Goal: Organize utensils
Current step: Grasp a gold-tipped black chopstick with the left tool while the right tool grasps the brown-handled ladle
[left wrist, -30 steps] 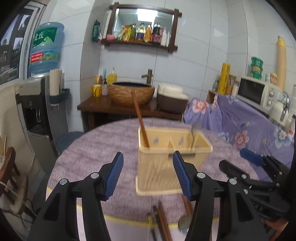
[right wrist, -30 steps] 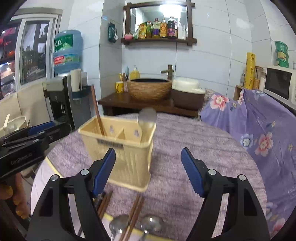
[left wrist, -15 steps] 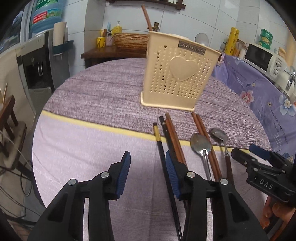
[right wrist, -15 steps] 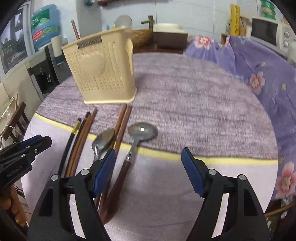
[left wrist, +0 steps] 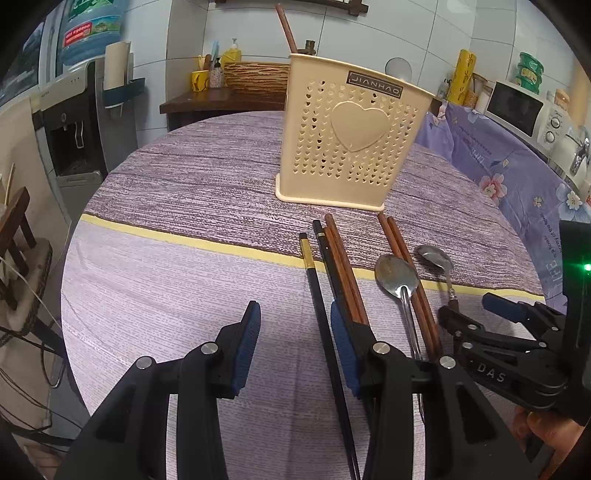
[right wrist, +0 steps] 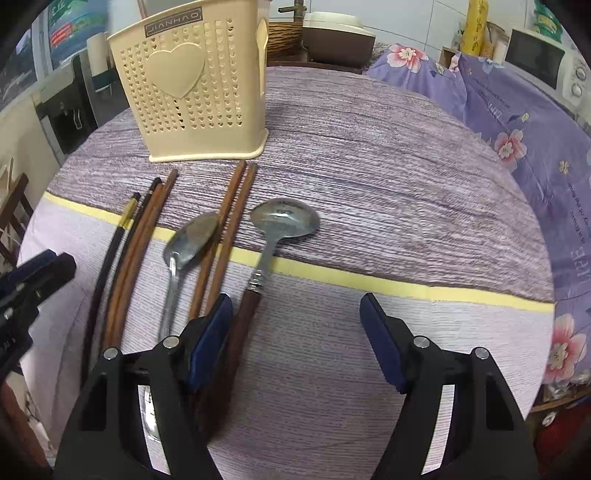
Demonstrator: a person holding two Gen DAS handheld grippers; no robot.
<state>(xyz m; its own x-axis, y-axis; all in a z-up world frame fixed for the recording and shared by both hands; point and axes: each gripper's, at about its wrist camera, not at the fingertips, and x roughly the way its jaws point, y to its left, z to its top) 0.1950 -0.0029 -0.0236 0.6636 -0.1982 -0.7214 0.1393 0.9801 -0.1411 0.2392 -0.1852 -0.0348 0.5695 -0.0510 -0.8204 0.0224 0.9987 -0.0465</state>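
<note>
A cream perforated utensil holder (left wrist: 351, 136) (right wrist: 192, 85) stands on the round table, with a brown chopstick (left wrist: 286, 26) and a spoon bowl (left wrist: 397, 68) sticking out of it. In front of it lie black chopsticks (left wrist: 314, 266) (right wrist: 110, 251), brown chopsticks (left wrist: 343, 266) (right wrist: 140, 236), a second brown pair (left wrist: 399, 240) (right wrist: 225, 229), a metal spoon (left wrist: 395, 273) (right wrist: 192, 236) and a wooden-handled spoon (left wrist: 436, 256) (right wrist: 284, 221). My left gripper (left wrist: 295, 343) hangs open over the black chopstick, pads clear of it. My right gripper (right wrist: 295, 332) is wide open; the wooden handle lies just inside its left finger.
The table (right wrist: 406, 166) wears a purple cloth with a yellow stripe, its near edge just below the grippers. A water dispenser (left wrist: 74, 122) and a wooden chair (left wrist: 18, 229) stand to the left. A microwave (left wrist: 517, 107) sits on a floral-covered surface at the right.
Both grippers have dropped and tipped downward, from above the holder's top to low over the utensils lying in front of it. The left jaws have narrowed.
</note>
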